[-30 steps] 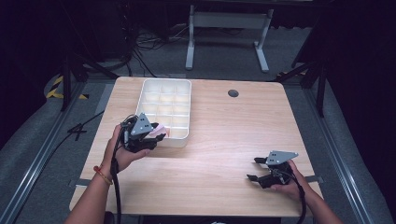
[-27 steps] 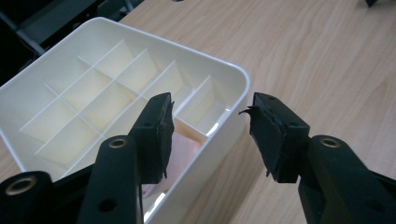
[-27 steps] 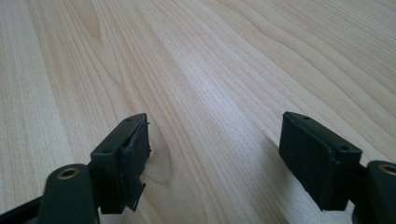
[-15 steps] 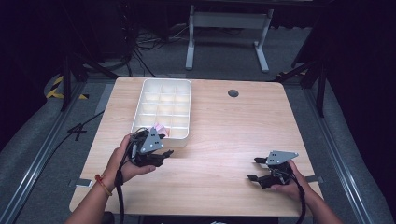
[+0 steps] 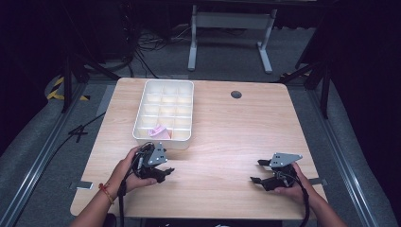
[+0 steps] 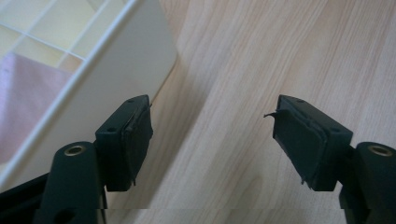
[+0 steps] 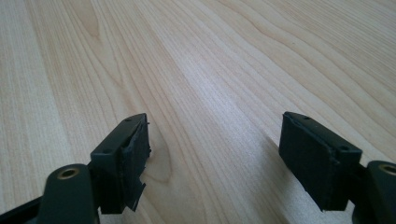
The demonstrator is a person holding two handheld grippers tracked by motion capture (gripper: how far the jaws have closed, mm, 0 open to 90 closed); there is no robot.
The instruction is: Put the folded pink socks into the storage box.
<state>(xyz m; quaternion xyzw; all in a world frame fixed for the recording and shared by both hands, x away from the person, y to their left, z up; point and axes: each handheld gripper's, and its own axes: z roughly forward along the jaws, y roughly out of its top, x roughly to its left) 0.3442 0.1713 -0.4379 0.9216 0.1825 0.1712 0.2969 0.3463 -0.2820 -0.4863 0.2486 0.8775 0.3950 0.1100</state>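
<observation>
**Left tongs drawn back from the tray, pink piece left inside**

Since a second ago the left tongs have come away from the near end of the white tray toward the person and down to the table; their jaws have just been opening, with nothing between them. A pink piece, then partly covered by those tongs at the tray's near end, now lies in plain sight in a near compartment. Over on the other side, the right tongs sit where they sat before.

High view: the table is a pale wood-grain rectangle with rounded corners and a dark round hole near its far edge. The tray is a white plastic rectangle split by a grid of thin walls into small square cells. Both tongs are black, each topped by a grey three-cornered plate, each in a hand low over the near part of the table, well apart from one another.

Left gripper view: two matte black pads stand wide apart over bare streaked wood. The tray's smooth rounded corner rises just beside the left-hand pad; the soft pink shape shows beyond its wall.

Right gripper view: flat black pads, frayed at the edges, stand wide apart and empty over the grain.
</observation>
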